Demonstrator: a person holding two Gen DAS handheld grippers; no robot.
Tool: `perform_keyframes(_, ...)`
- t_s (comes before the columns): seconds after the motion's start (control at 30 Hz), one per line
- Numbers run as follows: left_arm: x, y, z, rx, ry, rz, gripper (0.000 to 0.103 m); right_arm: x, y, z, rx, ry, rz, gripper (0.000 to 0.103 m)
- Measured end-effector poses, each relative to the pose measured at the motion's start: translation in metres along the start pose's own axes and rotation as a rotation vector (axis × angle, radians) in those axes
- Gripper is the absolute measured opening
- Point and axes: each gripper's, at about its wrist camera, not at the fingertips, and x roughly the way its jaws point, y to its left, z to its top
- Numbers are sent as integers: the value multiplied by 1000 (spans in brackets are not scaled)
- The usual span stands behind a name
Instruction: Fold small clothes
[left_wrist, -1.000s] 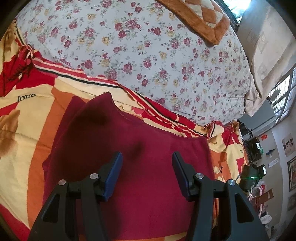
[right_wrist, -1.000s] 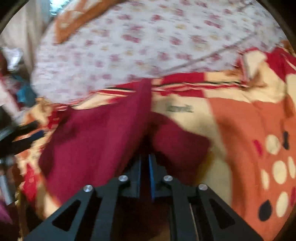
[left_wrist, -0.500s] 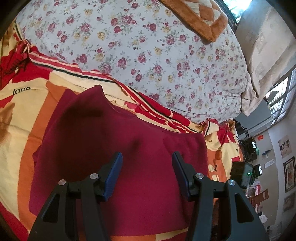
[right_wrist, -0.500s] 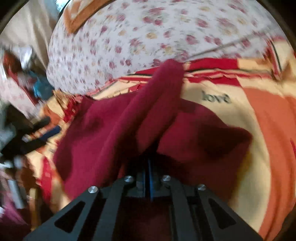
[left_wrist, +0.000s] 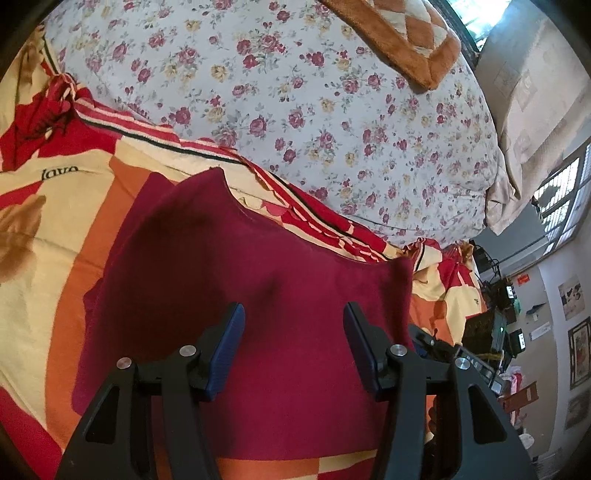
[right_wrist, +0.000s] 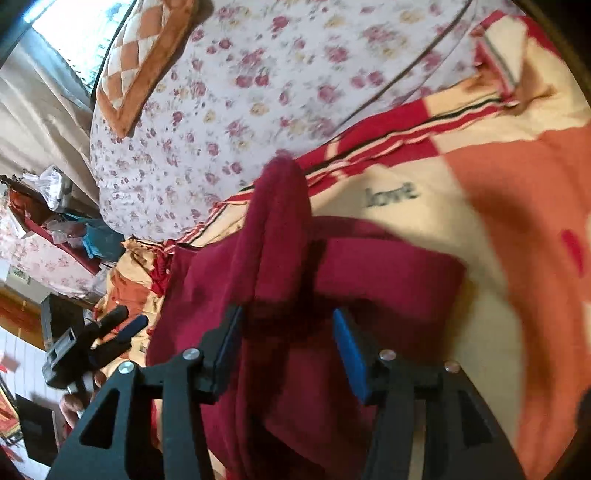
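Observation:
A dark red garment lies flat on a red, orange and cream blanket on the bed. My left gripper is open and empty just above the garment's near part. In the right wrist view the same garment has a raised fold standing up along its middle. My right gripper is open, its jaws spread either side of that fold, holding nothing. The left gripper shows at the left of the right wrist view.
A white floral quilt covers the far part of the bed, with an orange checked cushion on it. Beyond the bed's right edge are curtains, a window and cluttered shelves.
My right gripper was shut on the garment's edge, carrying it over; it has now opened and let go. The left gripper stayed open, shifting only slightly.

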Motion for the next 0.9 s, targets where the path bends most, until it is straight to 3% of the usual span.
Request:
perform_keyframes(0.1, -8, 4, 1, 5, -17, 9, 34, -1, 1, -2, 66, -32, 54, 54)
perform_keyframes(0.17, -10, 8, 1, -1, -22, 12, 34, -11, -3, -5, 103, -64, 88, 63)
perform_keyframes(0.23, -10, 14, 2, -17, -24, 18, 34, -18, -7, -6, 115, -96, 101, 65)
perform_keyframes(0.33, -7, 23, -1, -55, -21, 18, 34, -12, -8, -6, 116, -72, 93, 65)
perform_keyframes(0.37, -6, 25, -1, -57, -20, 21, 34, -7, -6, -8, 96, -61, 80, 61)
perform_keyframes(0.4, -6, 26, -2, -55, -18, 30, 34, -5, -3, -9, 59, -53, 37, 48)
perform_keyframes(0.43, -6, 27, -3, -51, -18, 51, 34, -1, 4, -10, 1, -46, -59, 9)
perform_keyframes(0.47, -7, 29, -3, -50, -19, 63, 34, -1, 8, -11, -32, -43, -102, 7)
perform_keyframes(0.63, -9, 48, -2, -48, -38, 157, 34, -33, 10, -20, -69, -122, -158, 7)
perform_keyframes(0.73, -8, 64, -4, -92, -42, 193, 34, -13, -2, -24, -60, -52, -249, 10)
perform_keyframes(0.8, -12, 69, -8, -106, -46, 164, 34, -16, 1, -24, -61, -70, -287, 23)
perform_keyframes(0.83, -14, 71, -11, -99, -49, 163, 34, -21, 3, -23, -56, -86, -324, 37)
perform_keyframes(0.87, -16, 72, -14, -88, -52, 169, 34, -28, 6, -21, -46, -114, -374, 44)
perform_keyframes(0.9, -17, 72, -17, -80, -53, 174, 34, -33, 10, -19, -46, -134, -388, 44)
